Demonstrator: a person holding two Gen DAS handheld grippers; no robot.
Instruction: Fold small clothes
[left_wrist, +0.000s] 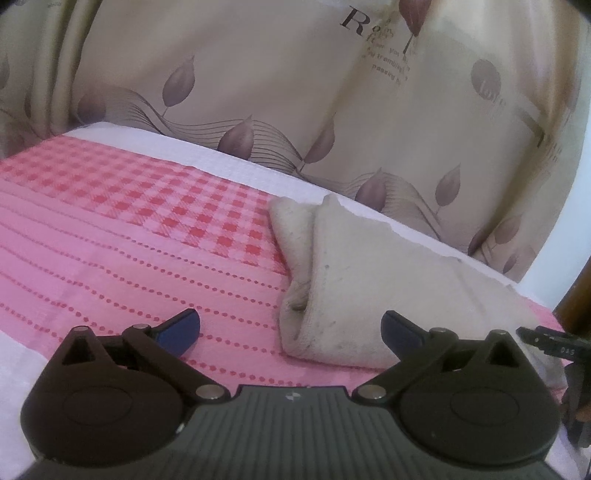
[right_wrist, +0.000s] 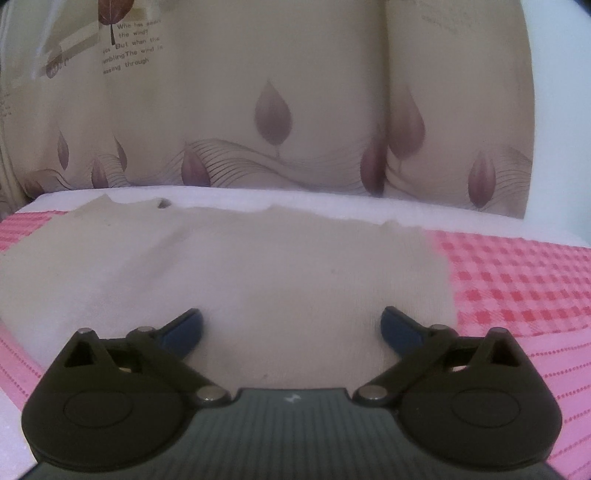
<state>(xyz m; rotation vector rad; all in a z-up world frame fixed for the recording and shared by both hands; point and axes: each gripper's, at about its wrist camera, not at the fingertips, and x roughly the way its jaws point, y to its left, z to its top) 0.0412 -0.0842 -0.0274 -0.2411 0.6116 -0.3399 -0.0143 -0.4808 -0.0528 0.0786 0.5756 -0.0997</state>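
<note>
A cream-white small cloth (left_wrist: 362, 280) lies folded on the pink checked bedcover (left_wrist: 129, 229), with a thick rolled edge facing my left gripper (left_wrist: 290, 332). The left gripper is open and empty, its blue fingertips (left_wrist: 181, 330) wide apart just in front of the cloth's near left corner. In the right wrist view the same cloth (right_wrist: 258, 266) lies flat and wide. My right gripper (right_wrist: 291, 326) is open and empty, low over the cloth's near edge. The right gripper's tip also shows in the left wrist view (left_wrist: 550, 341) at the far right.
A beige curtain with purple leaf prints (left_wrist: 295, 110) hangs right behind the bed's far edge. A white strip of sheet (right_wrist: 332, 201) runs along that edge. Pink checked cover (right_wrist: 517, 280) extends to the right of the cloth.
</note>
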